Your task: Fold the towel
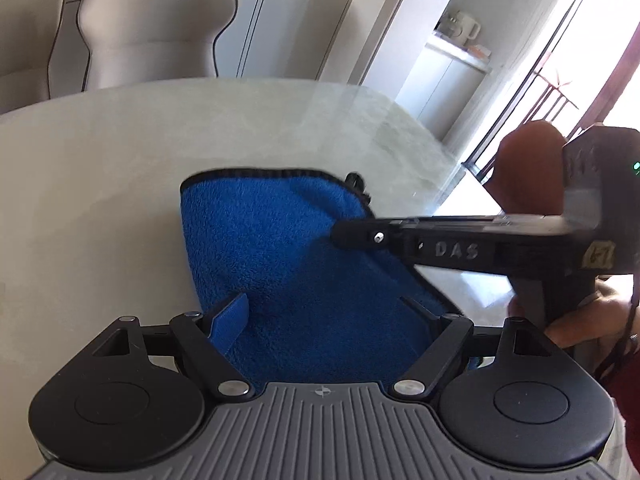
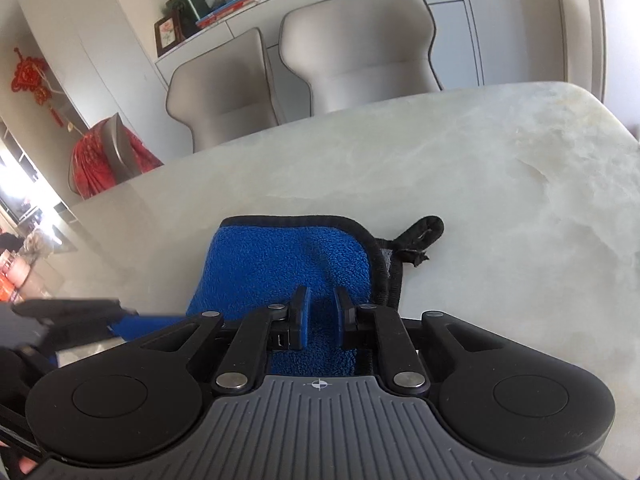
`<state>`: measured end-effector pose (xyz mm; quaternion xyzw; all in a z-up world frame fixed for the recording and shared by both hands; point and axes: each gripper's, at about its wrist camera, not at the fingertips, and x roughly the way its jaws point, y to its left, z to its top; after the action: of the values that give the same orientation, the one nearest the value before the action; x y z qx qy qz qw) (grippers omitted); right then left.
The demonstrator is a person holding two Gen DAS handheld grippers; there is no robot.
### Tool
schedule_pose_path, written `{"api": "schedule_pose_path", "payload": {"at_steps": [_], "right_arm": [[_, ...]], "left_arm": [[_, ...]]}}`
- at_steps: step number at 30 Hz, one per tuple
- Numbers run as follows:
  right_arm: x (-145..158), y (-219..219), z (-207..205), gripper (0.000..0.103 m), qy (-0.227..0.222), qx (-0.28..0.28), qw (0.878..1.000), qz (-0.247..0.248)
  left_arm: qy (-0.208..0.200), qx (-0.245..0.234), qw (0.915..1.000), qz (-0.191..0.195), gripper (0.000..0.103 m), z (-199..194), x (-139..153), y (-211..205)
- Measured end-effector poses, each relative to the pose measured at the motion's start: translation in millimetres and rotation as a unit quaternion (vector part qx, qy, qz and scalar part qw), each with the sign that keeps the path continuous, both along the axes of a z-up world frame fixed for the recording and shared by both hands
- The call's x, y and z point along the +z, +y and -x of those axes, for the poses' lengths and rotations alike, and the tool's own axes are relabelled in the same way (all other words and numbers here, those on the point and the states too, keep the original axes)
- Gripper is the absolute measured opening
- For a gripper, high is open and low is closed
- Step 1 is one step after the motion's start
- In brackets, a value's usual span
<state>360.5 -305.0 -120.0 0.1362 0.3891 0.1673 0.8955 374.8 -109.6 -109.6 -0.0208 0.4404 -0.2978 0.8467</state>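
Note:
A blue fleece towel (image 1: 280,248) with black trim lies folded on the pale marble table (image 1: 100,184). My left gripper (image 1: 324,316) is open, its jaws wide apart over the towel's near part. My right gripper (image 1: 340,236) reaches in from the right, fingertips at the towel's right edge. In the right wrist view the towel (image 2: 280,256) sits just ahead, and my right gripper (image 2: 322,308) has its jaws narrowly apart with towel fabric between them. The towel's black hanging loop (image 2: 420,236) lies on the table at its far right corner. The left gripper's finger (image 2: 72,308) shows at the left.
Two beige chairs (image 2: 360,40) stand behind the table's far edge (image 2: 320,116). A red cloth (image 2: 100,156) hangs over another chair at the left. A sideboard with a mug (image 1: 464,32) stands at the right near a bright window.

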Motion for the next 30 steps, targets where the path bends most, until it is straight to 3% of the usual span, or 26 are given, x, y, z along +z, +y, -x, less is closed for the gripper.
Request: {"api": "schedule_pose_path", "payload": {"at_steps": [4,7,8,12,18,22,23,24,26,30], "right_arm": [[6,-2,10,0.015,0.002,-0.012,1.000,-0.007],[19,-3,34,0.034,-0.014,-0.013,0.999,-0.028],[21,-4,42,0.034,-0.017,-0.010,0.999,-0.045],[20,-9,73,0.034,-0.005,0.001,0.995,-0.101],[-7,-17,79,0.033,0.054,-0.014,0.992,-0.115],[-9,-22,81,0.012,0.045,-0.016,0.995,-0.092],[-9,-23,81,0.013,0.047,-0.019,0.994,-0.094],[-8,-24,82,0.015,0.053,-0.026,0.993,-0.102],[-3,-22,85,0.035,0.050,-0.029,0.993,-0.105],[22,-10,102,0.054,0.009,-0.044,0.998,-0.033]], "left_arm": [[0.003,0.004,1.0000,-0.004,0.083,9,9,3],[0.002,0.004,0.9991,0.041,0.084,29,20,18],[0.002,-0.001,0.9987,0.051,0.084,38,21,21],[0.010,-0.027,0.9965,0.079,0.084,69,21,24],[0.061,-0.035,0.9960,0.055,0.083,71,-5,15],[0.076,-0.033,0.9949,0.058,0.081,68,-12,20],[0.077,-0.030,0.9951,0.055,0.081,69,-11,20],[0.077,-0.028,0.9952,0.052,0.082,70,-10,20],[0.067,-0.025,0.9963,0.048,0.082,73,-7,21],[0.048,-0.013,0.9977,0.045,0.082,84,5,24]]}}
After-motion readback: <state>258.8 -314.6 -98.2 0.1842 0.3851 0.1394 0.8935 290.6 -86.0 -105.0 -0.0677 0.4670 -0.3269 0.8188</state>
